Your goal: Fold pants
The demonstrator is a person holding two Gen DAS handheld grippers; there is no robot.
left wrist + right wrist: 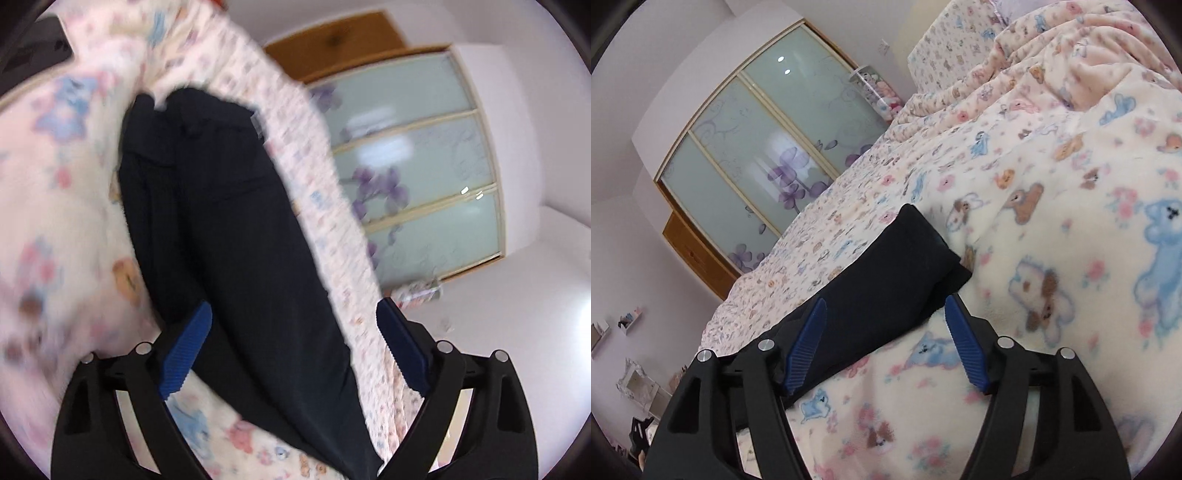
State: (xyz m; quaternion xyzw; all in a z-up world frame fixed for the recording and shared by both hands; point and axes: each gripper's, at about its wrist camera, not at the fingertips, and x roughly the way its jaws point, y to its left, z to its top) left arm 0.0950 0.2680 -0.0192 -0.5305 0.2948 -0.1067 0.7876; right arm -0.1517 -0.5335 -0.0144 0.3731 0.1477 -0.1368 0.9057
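pants (229, 236): dark matt woven cloth, smooth
blanket (1052, 229): fluffy printed fleece
wardrobe doors (764, 147): frosted glossy glass, upper left
finger pads (809, 343): blue ribbed plastic
left gripper (293, 350): matt black plastic arms, shiny metal pins

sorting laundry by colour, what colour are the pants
Dark navy, nearly black, plain pants; shows best in the left wrist view.

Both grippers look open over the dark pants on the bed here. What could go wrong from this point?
1. The pants lie on a soft, rumpled teddy-bear blanket; the open right gripper might pinch fleece along with the cloth.
2. The left gripper is open over a long stretch of pants near the bed's edge, so a loose grasp could let it slide off.
3. The left view is motion-blurred, so aim may be poor.
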